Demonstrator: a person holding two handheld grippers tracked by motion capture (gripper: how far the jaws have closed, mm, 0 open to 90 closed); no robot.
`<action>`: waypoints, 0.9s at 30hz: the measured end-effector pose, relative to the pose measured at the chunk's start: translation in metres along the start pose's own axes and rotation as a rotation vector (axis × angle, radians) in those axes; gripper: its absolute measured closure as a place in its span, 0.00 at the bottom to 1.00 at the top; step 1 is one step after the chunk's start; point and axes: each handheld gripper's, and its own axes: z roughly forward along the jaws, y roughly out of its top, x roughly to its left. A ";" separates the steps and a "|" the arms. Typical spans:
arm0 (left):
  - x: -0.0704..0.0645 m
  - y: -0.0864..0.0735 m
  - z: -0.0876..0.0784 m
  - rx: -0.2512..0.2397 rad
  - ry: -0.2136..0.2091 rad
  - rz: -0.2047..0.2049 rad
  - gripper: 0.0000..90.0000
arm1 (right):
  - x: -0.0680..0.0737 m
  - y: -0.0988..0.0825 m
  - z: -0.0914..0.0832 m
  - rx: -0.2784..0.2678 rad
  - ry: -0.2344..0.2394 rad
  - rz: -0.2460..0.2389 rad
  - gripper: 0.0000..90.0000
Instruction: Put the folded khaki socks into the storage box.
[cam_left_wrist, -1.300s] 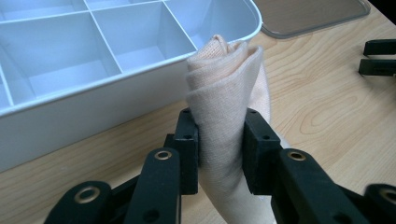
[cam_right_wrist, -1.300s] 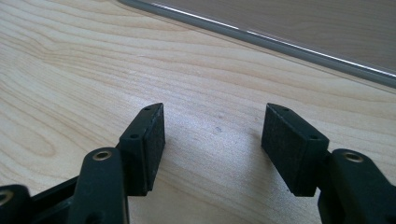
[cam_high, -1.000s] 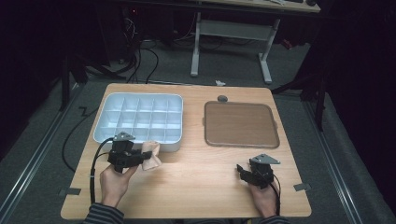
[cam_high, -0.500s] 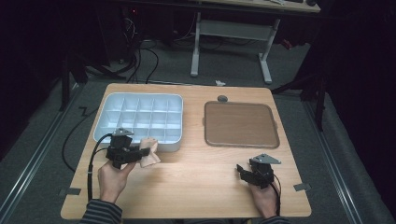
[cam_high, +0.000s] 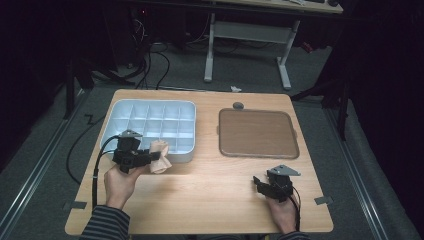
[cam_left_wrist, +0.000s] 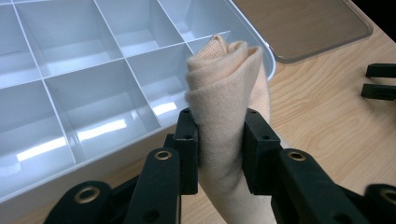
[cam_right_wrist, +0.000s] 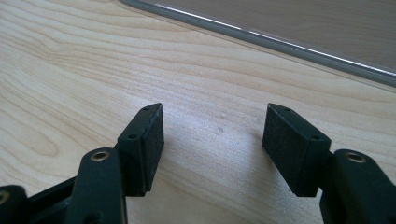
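Cloth: one rolled peach cloth (cam_left_wrist: 229, 93), pinched between the two pads of the left gripper (cam_left_wrist: 219, 149); its rolled end stands above the jaws, its tail hangs below them.
Cloth against tray: it sits at the near right corner of the white divided tray (cam_high: 122, 107), right by the rim there; whether it touches the rim I cannot tell.
Left gripper: closed on the cloth, pads pressing both sides of the roll, at the tray's near edge (cam_high: 150, 159).
Right gripper: one, jaws apart with bare wood between them (cam_right_wrist: 212, 140); it sits well to the right of the tray, low over the table (cam_high: 200, 200), near the front edge (cam_high: 260, 182).
Tray: one, its compartments all bare.
Lid: one brown flat lid (cam_high: 257, 132), just right of the tray with a strip of table between them.
Open room: a wide bare band of table runs in front of the tray and lid, between the two grippers.
Edges: the tray lies close to the table's left edge.
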 end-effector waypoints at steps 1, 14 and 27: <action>0.001 0.001 0.001 0.001 -0.005 -0.004 0.79 | 0.000 0.000 0.000 0.000 0.000 0.000 0.43; 0.011 0.023 0.000 -0.006 0.003 0.012 0.79 | 0.000 0.000 0.000 0.000 -0.004 -0.005 0.43; 0.029 0.032 0.005 0.005 -0.002 0.007 0.79 | 0.001 0.000 0.000 0.003 -0.009 -0.012 0.43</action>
